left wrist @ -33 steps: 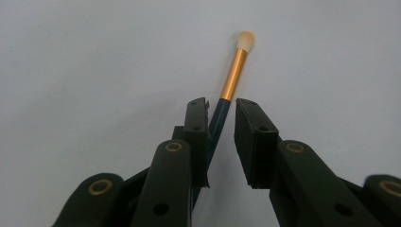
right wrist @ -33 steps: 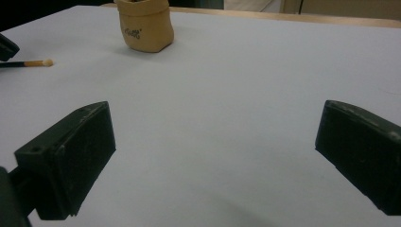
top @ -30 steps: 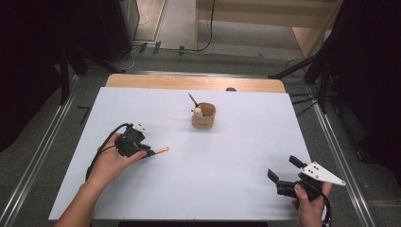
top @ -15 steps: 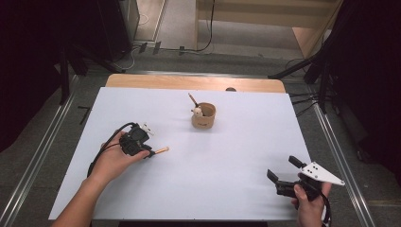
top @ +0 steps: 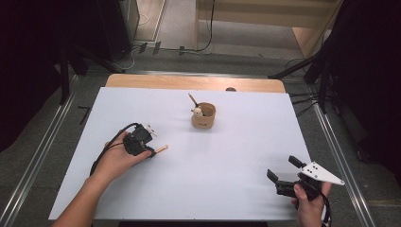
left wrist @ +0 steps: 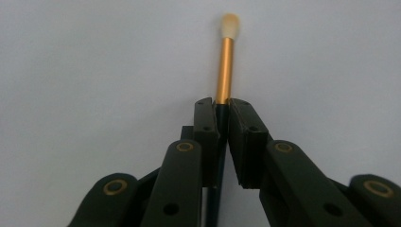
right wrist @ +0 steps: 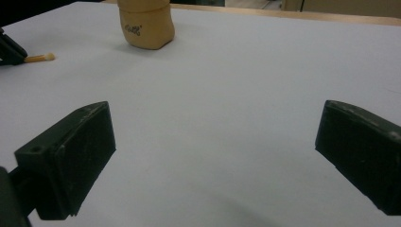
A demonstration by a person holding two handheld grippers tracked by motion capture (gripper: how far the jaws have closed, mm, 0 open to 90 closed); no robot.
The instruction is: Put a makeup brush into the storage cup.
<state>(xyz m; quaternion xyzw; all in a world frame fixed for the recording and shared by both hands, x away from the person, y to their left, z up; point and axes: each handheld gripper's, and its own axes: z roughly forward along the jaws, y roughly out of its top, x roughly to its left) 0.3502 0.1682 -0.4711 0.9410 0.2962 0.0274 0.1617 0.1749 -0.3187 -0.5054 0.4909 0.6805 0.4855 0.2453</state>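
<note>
High view: the left gripper (top: 150,152) lies low on the white counter (top: 236,184) with its jaws clenched on the dark handle of a small makeup brush (top: 160,150), whose gold ferrule and pale tip stick out just past the jaw tips; the jaws have just been closing, with the handle between them. Left gripper view: the brush (left wrist: 225,66) runs straight out along the line of the two jaws, gripped near their tips, gold ferrule beginning right at the pads (left wrist: 207,127) and the bristle end well beyond them, close to or resting on the counter. Ahead of these jaws and off to one side stands a tan holder cup (top: 204,116), which already carries another brush and a small pale object. Right gripper view: the right gripper (right wrist: 215,142) has its jaws released and wide apart with bare counter between them; the cup (right wrist: 145,23) stands far ahead of them and the gripped brush (right wrist: 40,58) shows at the left edge. Judged step: lifting the brush to carry it, probably to the cup. To do it well, keep the grip square on the thin handle, raise it straight off the counter before swinging, and tilt it upright over the cup's mouth so that it does not knock the brush already inside.
</note>
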